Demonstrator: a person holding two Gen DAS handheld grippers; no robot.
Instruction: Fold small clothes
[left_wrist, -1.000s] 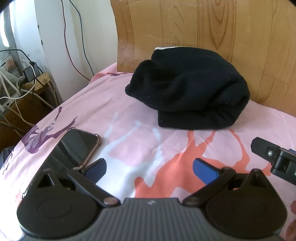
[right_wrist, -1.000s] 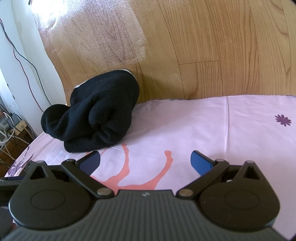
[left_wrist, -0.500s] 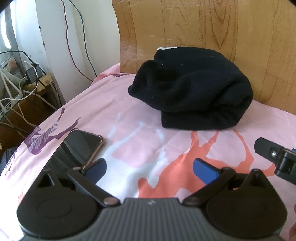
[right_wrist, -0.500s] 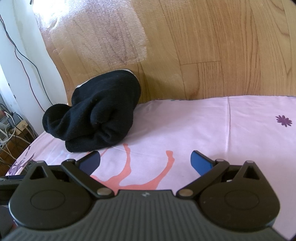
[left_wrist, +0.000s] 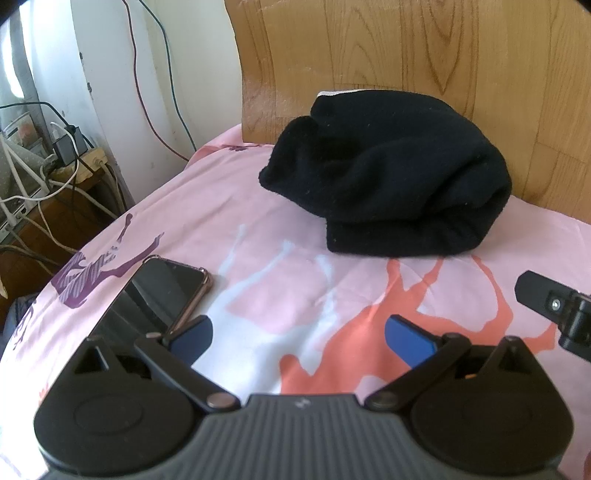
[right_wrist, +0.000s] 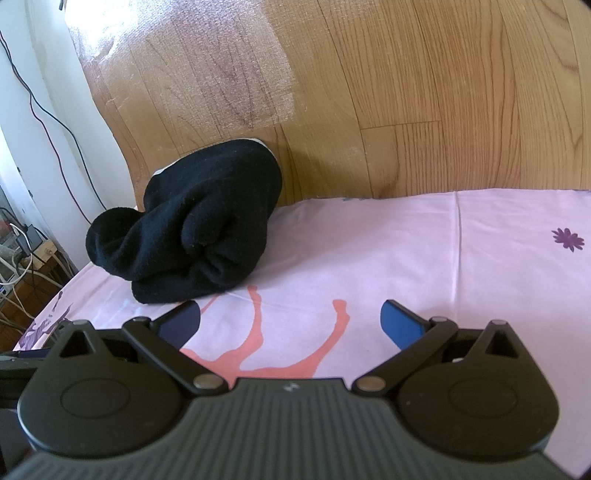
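A black fleece garment (left_wrist: 391, 177) lies bundled on the pink bedsheet (left_wrist: 280, 258), against the wooden headboard (left_wrist: 424, 51). It also shows in the right wrist view (right_wrist: 199, 229), at the left. My left gripper (left_wrist: 299, 332) is open and empty, low over the sheet, well short of the garment. My right gripper (right_wrist: 290, 321) is open and empty, to the right of the garment and short of it. Part of the right gripper (left_wrist: 554, 306) shows at the right edge of the left wrist view.
A smartphone (left_wrist: 155, 299) lies on the sheet by my left gripper's left finger. The bed's left edge drops to a side table with a power strip and cables (left_wrist: 62, 162). The headboard (right_wrist: 406, 92) blocks the far side.
Both views have shifted slightly, so the garment sits a little further right and lower in them. Both grippers stay open and empty.
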